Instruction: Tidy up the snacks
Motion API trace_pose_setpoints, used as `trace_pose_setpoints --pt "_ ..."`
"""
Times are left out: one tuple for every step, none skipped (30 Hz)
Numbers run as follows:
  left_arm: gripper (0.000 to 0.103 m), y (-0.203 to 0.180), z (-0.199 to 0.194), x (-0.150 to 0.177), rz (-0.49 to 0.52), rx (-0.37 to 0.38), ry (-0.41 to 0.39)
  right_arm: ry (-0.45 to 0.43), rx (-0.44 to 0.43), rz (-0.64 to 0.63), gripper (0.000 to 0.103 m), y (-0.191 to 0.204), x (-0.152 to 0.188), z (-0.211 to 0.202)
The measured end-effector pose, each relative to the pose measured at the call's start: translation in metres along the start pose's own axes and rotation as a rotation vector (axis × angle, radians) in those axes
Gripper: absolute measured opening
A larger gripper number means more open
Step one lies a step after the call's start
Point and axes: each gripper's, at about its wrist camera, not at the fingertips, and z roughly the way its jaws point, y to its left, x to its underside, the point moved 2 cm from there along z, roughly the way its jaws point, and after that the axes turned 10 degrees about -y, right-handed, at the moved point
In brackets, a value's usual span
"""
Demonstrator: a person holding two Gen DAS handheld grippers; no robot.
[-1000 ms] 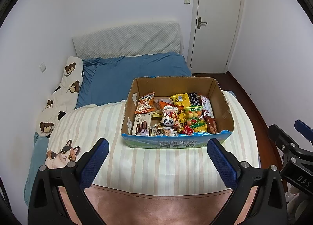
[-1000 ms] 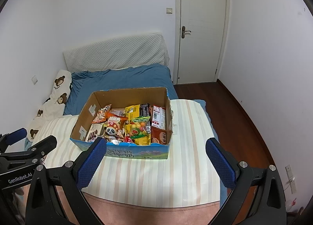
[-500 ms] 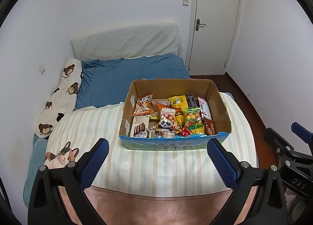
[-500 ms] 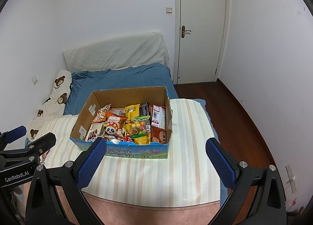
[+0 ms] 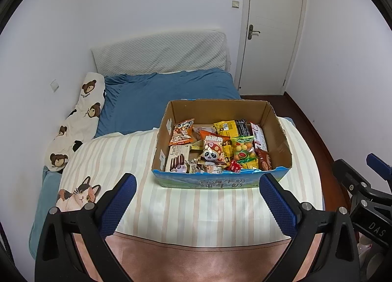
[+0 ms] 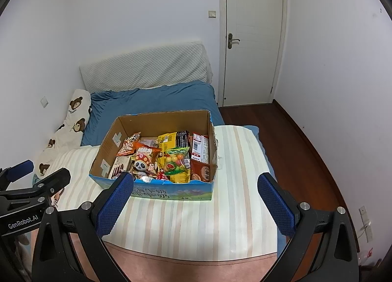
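Blue-padded and spread wide with nothing between their jaws, the left gripper point(image 5: 198, 198) and the right gripper point(image 6: 196, 198) hover above the near end of a striped blanket point(image 5: 196, 213), apart from everything on it. Just beyond them a cardboard box point(image 5: 281, 132) sits on that blanket, packed with snacks: a panda packet point(image 5: 212, 152) near the front, an orange bag point(image 5: 182, 132) toward its left wall, a green candy bag point(image 5: 243, 148) to the right. Smaller wrappers at the front edge are too jumbled to tell apart. Farther off lie a blue sheet point(image 5: 166, 93), a bear-print pillow point(image 5: 80, 115) and a white door point(image 5: 272, 27).
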Motion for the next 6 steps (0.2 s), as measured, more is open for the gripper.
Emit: trace_pose_setpoints --pt "0.103 -0.0001 -0.0007 0.0001 0.001 -0.002 -0.004 0.0 0.0 0.0 0.103 0.0001 0.0004 -0.0001" --pt "0.103 -0.0002 -0.0017 0.0003 0.0 -0.005 -0.008 0.0 0.0 -0.002 0.103 0.0003 -0.0006 -0.0009" --pt "0.103 0.0 -0.0024 0.0001 0.0 -0.006 -0.01 -0.001 0.0 0.0 0.103 0.0002 -0.0006 -0.0011" --pt "0.103 -0.0004 -0.0028 -0.0003 0.0 -0.007 -0.012 -0.001 -0.001 0.0 0.103 0.0003 -0.0007 -0.001" --pt "0.103 -0.0009 -0.0031 -0.0007 0.0 -0.008 -0.013 -0.002 0.0 -0.002 0.103 0.0008 -0.0014 -0.0014" --pt "0.103 -0.0011 -0.0036 -0.0008 -0.001 -0.009 -0.013 -0.004 0.001 -0.003 0.103 0.0014 -0.0025 -0.0021"
